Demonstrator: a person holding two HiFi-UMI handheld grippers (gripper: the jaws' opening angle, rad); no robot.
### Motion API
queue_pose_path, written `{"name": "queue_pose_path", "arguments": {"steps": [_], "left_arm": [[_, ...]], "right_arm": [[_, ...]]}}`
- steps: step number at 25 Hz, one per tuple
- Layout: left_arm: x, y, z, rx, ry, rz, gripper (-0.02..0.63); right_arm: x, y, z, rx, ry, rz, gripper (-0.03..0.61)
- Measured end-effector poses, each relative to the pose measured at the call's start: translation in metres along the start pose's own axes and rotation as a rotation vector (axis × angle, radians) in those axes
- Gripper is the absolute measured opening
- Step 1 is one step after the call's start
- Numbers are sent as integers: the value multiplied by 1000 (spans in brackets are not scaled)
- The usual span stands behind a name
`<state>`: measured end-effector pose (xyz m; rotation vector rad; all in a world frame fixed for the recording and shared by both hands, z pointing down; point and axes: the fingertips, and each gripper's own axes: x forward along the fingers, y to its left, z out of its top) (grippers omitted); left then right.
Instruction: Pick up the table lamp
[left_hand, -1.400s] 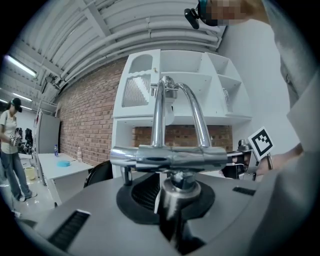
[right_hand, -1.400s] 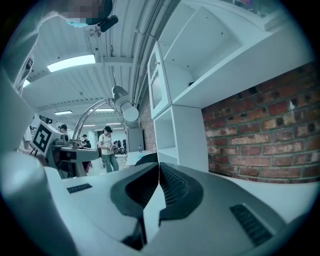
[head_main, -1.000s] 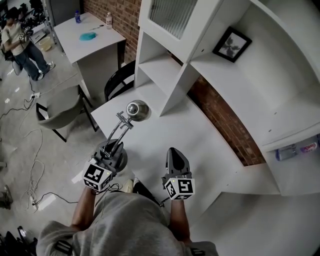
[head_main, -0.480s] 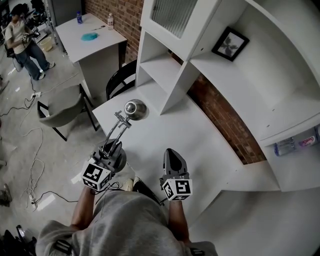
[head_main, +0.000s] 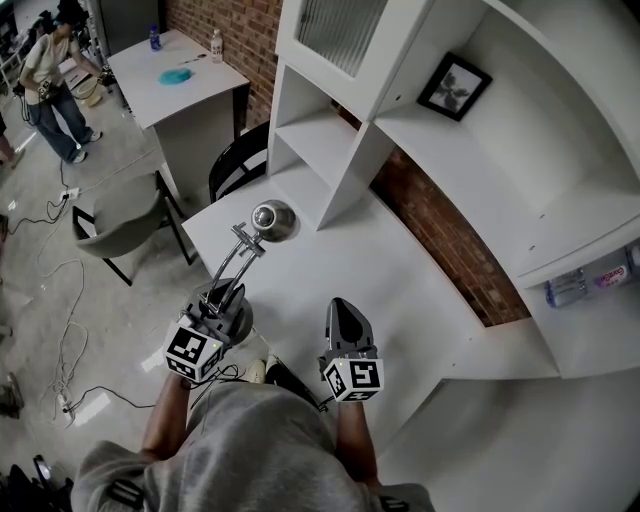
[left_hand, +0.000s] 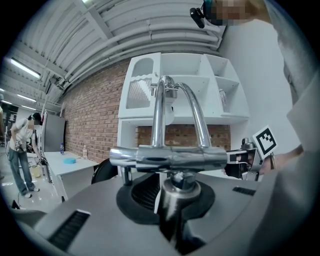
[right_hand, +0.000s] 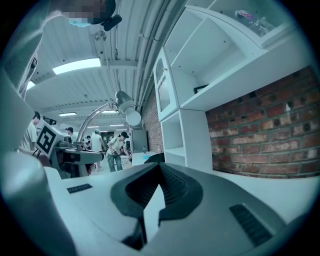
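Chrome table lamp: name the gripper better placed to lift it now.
Left. The left gripper is clamped on the chrome table lamp at its lower stem; the right gripper holds nothing, off to the side.

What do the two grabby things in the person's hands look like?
Both tongs are dark grey and narrow to a rounded tip, with black ribbed pads inside. The left gripper and the right gripper each carry a white cube printed with black square markers. The person wears a grey short-sleeved top.
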<state>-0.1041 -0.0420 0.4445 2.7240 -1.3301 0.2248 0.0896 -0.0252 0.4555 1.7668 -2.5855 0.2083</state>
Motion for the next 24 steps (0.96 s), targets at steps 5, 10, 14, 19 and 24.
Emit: {"name": "queue_pose_path", "arguments": {"steps": [5, 10, 14, 19, 24], "left_arm": [[1, -1, -1, -2, 2, -12, 46], [1, -1, -7, -8, 3, -16, 46], [0, -1, -5, -4, 3, -16, 46], [0, -2, -4, -5, 5, -20, 46], [0, -3, -4, -3, 8, -19, 46]], "right_arm": [[1, 2, 0, 3, -1, 1, 23], [1, 3, 0, -1, 1, -1, 23], [1, 3, 0, 0, 0, -3, 23], [1, 7, 1, -2, -1, 2, 22], [0, 8, -1, -8, 1, 4, 22]]}}
